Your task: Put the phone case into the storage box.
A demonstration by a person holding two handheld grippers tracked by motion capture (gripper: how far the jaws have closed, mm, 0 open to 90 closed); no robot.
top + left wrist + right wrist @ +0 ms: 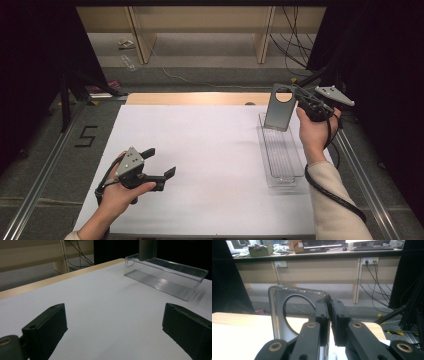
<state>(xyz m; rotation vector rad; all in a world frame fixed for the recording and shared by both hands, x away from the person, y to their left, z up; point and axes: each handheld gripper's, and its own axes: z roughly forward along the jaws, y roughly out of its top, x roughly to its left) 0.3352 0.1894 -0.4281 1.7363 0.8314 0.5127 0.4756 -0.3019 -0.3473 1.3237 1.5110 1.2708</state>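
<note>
Left gripper point(161, 163) nearest the camera, low over the white table point(200, 150), well apart from the clear tray point(280, 150); its 2 fingers point(47, 327) stand wide apart, nothing between them. Clear tray lies lengthwise near the table's right edge. Right gripper point(295, 97) held above the tray's far end, fingers point(323, 312) clamped on 1 edge of a grey phone case point(278, 107). Case upright, round cut-out near its top, lower edge at the tray's far end; touching or not, cannot tell.
</note>
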